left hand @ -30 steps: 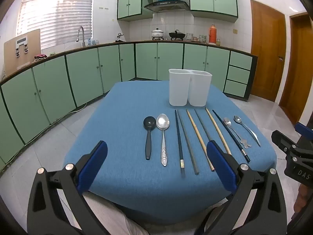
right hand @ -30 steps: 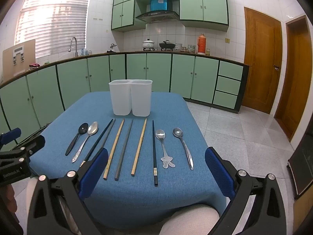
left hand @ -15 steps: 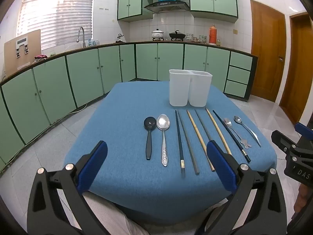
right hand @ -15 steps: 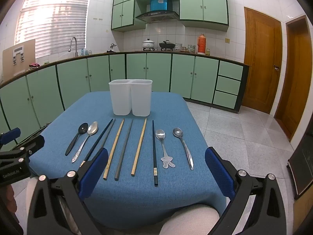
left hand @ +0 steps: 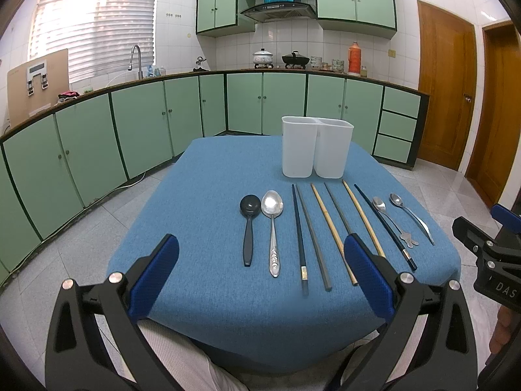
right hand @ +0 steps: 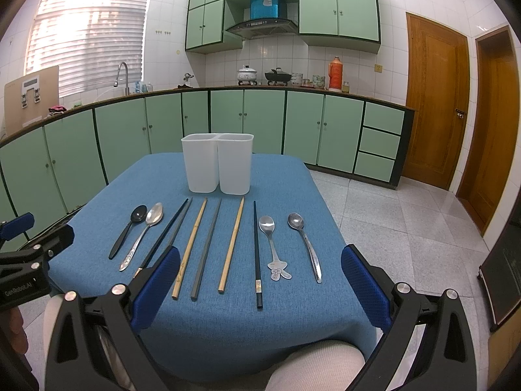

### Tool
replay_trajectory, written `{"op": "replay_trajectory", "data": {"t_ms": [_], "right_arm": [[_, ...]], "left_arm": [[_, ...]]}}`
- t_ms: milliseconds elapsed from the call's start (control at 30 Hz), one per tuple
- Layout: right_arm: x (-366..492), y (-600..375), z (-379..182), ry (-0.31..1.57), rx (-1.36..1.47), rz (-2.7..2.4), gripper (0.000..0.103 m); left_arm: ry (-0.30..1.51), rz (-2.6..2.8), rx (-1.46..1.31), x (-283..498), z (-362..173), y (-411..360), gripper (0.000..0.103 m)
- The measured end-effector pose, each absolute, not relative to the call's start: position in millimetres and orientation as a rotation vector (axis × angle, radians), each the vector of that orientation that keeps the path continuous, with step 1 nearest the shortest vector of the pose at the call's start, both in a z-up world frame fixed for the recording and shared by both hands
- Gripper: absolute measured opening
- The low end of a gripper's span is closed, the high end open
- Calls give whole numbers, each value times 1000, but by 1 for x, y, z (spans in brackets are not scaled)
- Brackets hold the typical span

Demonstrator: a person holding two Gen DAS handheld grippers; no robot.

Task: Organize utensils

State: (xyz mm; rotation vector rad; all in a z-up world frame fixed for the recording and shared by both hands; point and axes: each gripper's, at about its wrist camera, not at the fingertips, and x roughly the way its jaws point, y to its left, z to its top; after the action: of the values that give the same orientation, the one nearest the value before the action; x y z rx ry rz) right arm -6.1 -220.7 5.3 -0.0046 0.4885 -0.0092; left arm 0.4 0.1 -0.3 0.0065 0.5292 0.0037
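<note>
On the blue table a row of utensils lies before a white two-compartment holder. From left: a black spoon, a silver spoon, several chopsticks, dark and bamboo, then two more silver spoons. My left gripper hovers open at the near table edge. My right gripper is open too, nothing between its fingers. Each gripper shows at the edge of the other's view.
Green kitchen cabinets curve around behind the table, with a sink and pots on the counter. Wooden doors stand at the right. Tiled floor surrounds the table. The person's knees are under the near edge.
</note>
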Motion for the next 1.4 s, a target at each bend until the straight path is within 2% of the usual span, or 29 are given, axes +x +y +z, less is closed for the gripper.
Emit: {"op": "replay_trajectory", "data": {"t_ms": [1400], "right_arm": [[-7, -220, 6, 487, -5, -10, 97]], "left_arm": [[527, 6, 9, -2, 3, 2, 98]]}}
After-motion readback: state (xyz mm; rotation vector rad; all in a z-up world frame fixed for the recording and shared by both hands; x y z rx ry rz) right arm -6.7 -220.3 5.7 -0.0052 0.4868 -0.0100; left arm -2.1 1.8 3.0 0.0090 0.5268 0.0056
